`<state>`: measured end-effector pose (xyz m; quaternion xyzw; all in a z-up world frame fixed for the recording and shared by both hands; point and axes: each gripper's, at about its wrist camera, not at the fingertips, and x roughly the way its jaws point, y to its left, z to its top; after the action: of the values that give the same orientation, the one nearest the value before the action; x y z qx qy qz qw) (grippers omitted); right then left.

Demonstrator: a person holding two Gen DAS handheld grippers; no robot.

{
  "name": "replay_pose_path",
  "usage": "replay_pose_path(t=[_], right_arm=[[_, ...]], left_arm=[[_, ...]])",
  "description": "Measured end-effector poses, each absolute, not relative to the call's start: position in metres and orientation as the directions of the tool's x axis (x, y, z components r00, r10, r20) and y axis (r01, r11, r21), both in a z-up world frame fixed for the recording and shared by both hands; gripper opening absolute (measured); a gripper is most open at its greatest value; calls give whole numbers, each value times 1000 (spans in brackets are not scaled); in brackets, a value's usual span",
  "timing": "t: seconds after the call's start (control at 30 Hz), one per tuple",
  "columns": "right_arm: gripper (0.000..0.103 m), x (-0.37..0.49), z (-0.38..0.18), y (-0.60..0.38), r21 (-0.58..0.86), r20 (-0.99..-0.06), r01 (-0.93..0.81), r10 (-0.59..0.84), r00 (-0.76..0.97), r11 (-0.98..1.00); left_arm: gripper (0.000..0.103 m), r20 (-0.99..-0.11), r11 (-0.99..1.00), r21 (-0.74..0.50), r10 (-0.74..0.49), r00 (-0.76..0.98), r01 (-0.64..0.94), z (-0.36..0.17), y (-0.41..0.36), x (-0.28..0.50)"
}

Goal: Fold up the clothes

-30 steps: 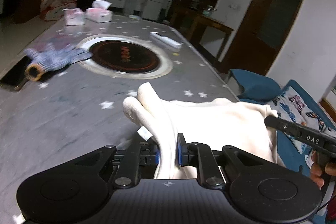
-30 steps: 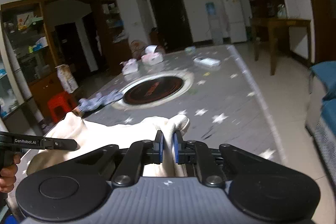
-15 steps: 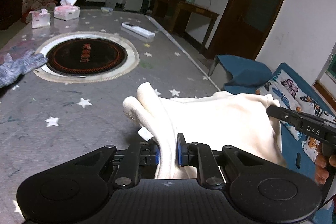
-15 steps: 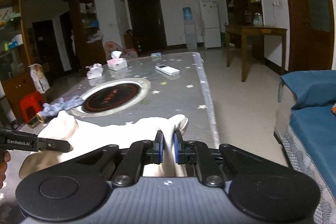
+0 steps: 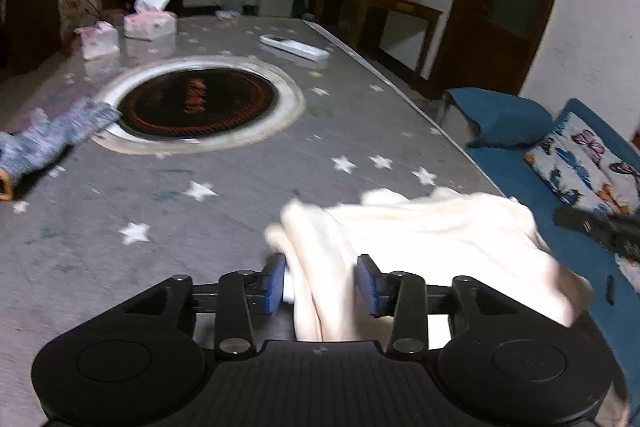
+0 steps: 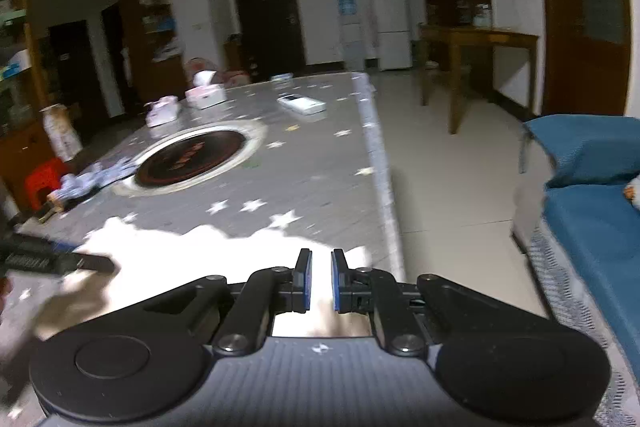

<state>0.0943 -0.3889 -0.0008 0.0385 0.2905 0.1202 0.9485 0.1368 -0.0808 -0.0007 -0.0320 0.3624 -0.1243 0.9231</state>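
Note:
A cream-white garment lies bunched on the near end of the grey star-patterned table. My left gripper is open, its blue pads apart, with a fold of the garment lying loose between them. In the right wrist view the garment is spread flat by the table's right edge. My right gripper has its pads a narrow gap apart with the cloth below and between them; a grip on it cannot be made out. The other gripper's tip shows at the right.
A round dark hotplate sits in the table's middle. A blue-grey cloth lies at the left. Tissue boxes and a white remote are at the far end. A blue sofa stands to the right.
My left gripper opened and let go of the garment. The garment dropped from being held up to lying on the table. Both grippers lowered; the right pads parted slightly.

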Motion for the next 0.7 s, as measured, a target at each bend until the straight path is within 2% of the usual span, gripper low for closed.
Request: replay_pose_path(t=[0.1, 0.27, 0.5, 0.7], right_arm=[[9, 86, -11, -380, 146, -565, -255, 292, 772, 956], [9, 87, -31, -376, 137, -623, -260, 287, 728, 956], [10, 116, -10, -369, 165, -590, -288, 329, 738, 943], [10, 155, -21, -355, 163, -615, -288, 325, 718, 944]], left_arm=[[43, -641, 975, -132, -221, 735, 178, 6, -73, 136], [41, -636, 964, -158, -266, 725, 215, 8, -77, 139], [40, -632, 942, -164, -329, 701, 294, 4, -100, 151], [40, -664, 945, -164, -318, 676, 284, -13, -102, 170]])
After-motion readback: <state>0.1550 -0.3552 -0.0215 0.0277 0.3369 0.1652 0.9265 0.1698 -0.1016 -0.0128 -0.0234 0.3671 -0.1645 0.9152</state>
